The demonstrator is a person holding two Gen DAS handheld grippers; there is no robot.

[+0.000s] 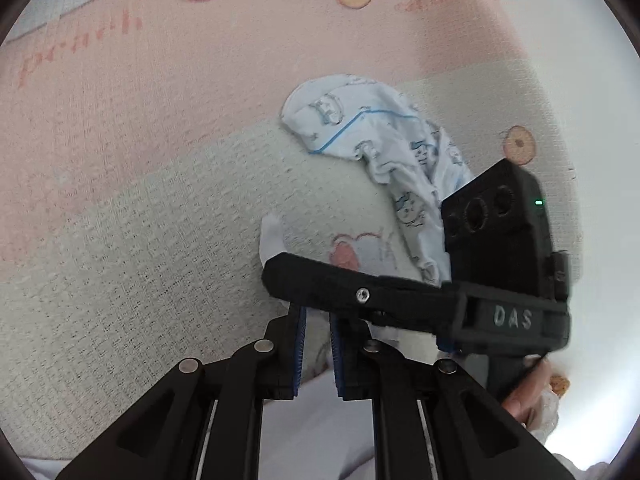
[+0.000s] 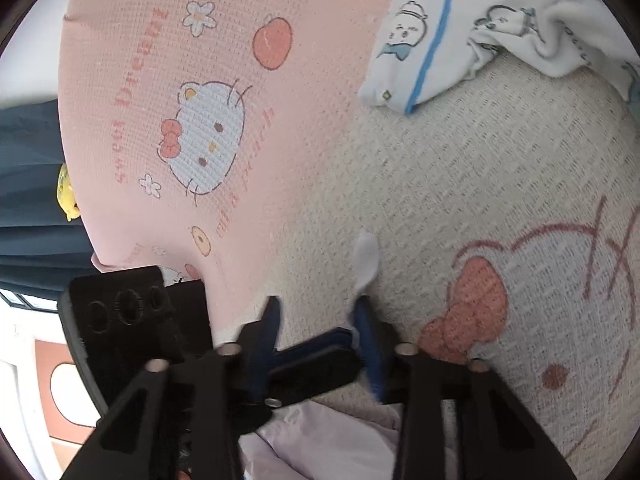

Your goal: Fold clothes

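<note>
In the left wrist view no container shows; the left gripper (image 1: 318, 320) has its blue pads set narrow with a small gap, and I cannot tell if cloth is caught between them. A white cloth (image 1: 271, 236) tip sticks up at 11 o'clock from the fingers, just behind the right gripper (image 1: 276, 270), which crosses in front from 3 o'clock. The garment (image 1: 372, 136), white with a blue line and small prints, lies crumpled on the mat (image 1: 140, 200) at 1 o'clock, well apart from the fingers; its long axis runs from 11 o'clock down to 5 o'clock. A hand (image 1: 524, 388) holds the right gripper at 4 o'clock. In the right wrist view the right gripper (image 2: 320, 312) fingers stand fairly wide, and the white cloth (image 2: 366, 264) tip rises along the right finger at 12 o'clock; a real grip I cannot tell. The garment (image 2: 460, 32) lies at 1 o'clock, far from the fingers. The left gripper (image 2: 316, 354) crosses below, near the pads.
</note>
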